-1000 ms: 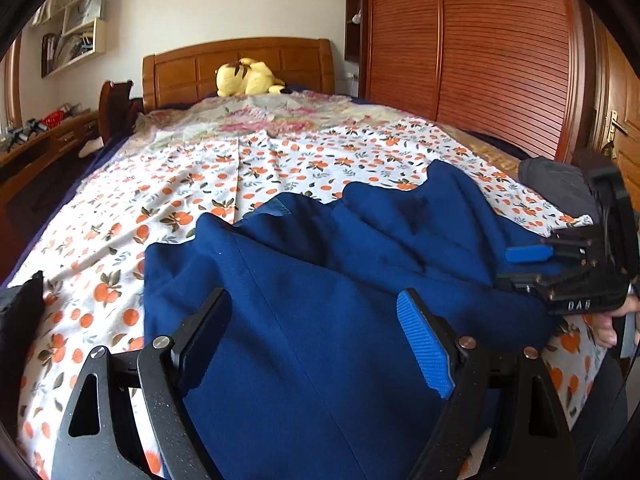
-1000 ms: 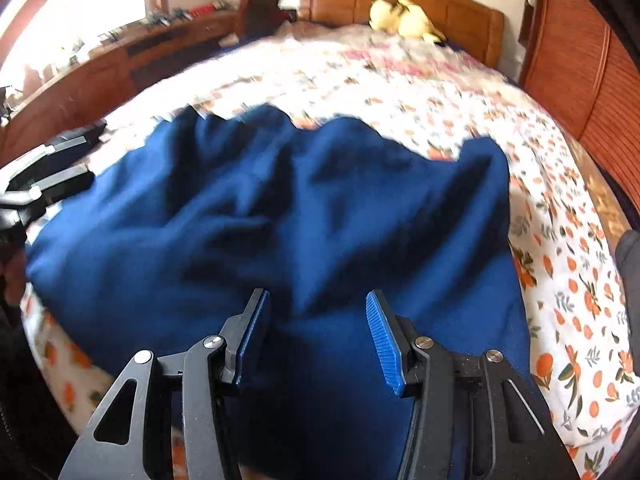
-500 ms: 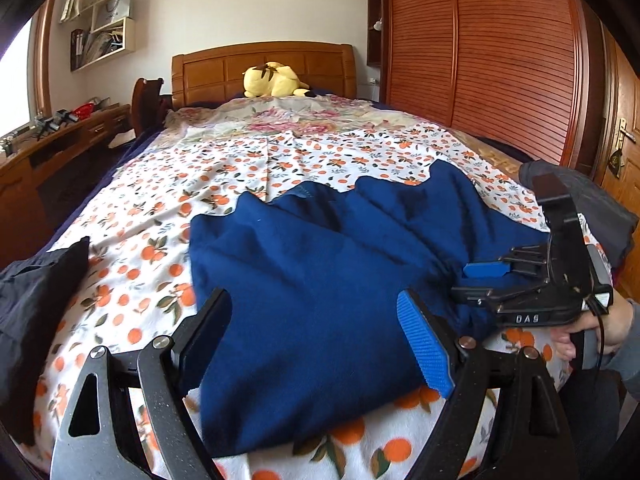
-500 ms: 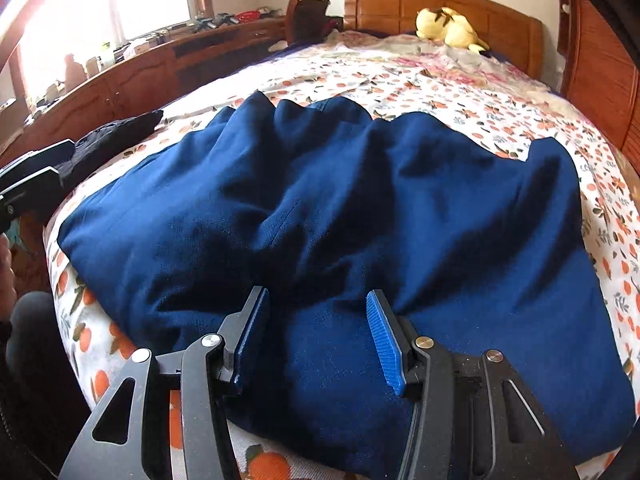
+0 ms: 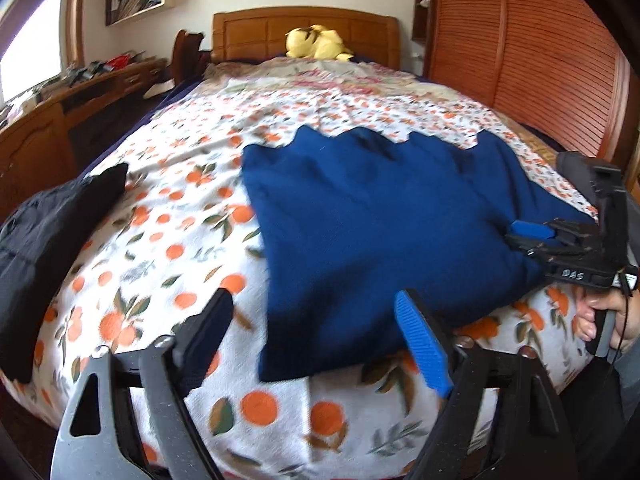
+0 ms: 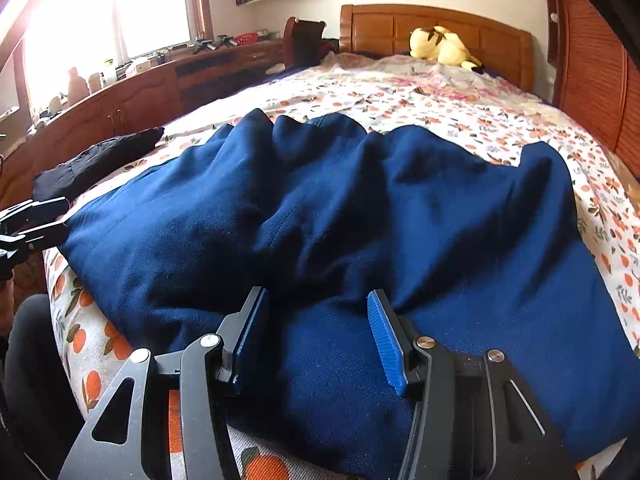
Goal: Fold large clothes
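A large dark blue garment lies folded and rumpled on the bed; it fills the right wrist view. My left gripper is open and empty, hovering over the garment's near left corner at the bed's foot. My right gripper is open, low over the garment's near edge with cloth between its jaws but not pinched. It also shows at the right of the left wrist view, resting at the garment's right side. My left gripper's fingertips show at the left edge of the right wrist view.
The bed has an orange-print sheet. A black garment lies at its left edge, also in the right wrist view. A yellow plush toy sits by the headboard. A wooden desk runs left, a wardrobe right.
My left gripper has pulled back and left, off the garment toward the bed's foot. The garment now lies lower and flatter. My right gripper stays open over its near edge.
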`<state>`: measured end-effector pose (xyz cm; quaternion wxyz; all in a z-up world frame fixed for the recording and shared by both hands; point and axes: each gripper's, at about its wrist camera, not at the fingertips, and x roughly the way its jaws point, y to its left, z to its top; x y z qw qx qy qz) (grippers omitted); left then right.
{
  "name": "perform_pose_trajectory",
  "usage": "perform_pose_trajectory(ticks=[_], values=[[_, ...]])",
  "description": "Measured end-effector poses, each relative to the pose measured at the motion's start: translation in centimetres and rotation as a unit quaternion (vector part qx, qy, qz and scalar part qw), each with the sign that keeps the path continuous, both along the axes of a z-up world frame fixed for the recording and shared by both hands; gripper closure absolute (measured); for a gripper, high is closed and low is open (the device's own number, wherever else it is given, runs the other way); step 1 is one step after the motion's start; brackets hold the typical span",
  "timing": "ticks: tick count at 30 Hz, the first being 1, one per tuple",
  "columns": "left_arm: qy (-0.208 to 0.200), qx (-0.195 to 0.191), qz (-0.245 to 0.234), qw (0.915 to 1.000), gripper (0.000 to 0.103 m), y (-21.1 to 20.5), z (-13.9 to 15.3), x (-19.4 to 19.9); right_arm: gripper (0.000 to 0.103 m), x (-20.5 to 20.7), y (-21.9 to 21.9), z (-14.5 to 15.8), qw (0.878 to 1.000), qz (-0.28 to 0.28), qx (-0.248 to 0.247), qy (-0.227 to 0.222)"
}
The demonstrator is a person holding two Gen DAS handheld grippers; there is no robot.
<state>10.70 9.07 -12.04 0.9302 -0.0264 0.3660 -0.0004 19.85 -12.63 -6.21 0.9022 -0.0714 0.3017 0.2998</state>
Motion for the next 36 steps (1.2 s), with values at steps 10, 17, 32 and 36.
perform_pose_trajectory(ticks=[10, 17, 32, 36], values=[[0.035, -0.027, 0.041, 0.9982, 0.038, 0.8, -2.4, -0.1, 0.049, -0.2, 0.0, 0.1, 1.000, 0.001, 0.001, -0.004], [0.042, -0.036, 0.053, 0.9970, 0.038, 1.0, -2.5, -0.3, 0.049, -0.7, -0.4, 0.2, 1.000, 0.002, 0.004, -0.007], [0.070, -0.045, 0.032, 0.9960, 0.068, 0.3, -2.0, 0.5, 0.049, -1.0, -0.8, 0.3, 1.000, 0.013, 0.018, 0.000], [0.062, -0.032, 0.030, 0.9971, 0.090, -0.6, -0.5, 0.7, 0.047, -1.5, -1.3, 0.5, 1.000, 0.011, 0.020, -0.002]])
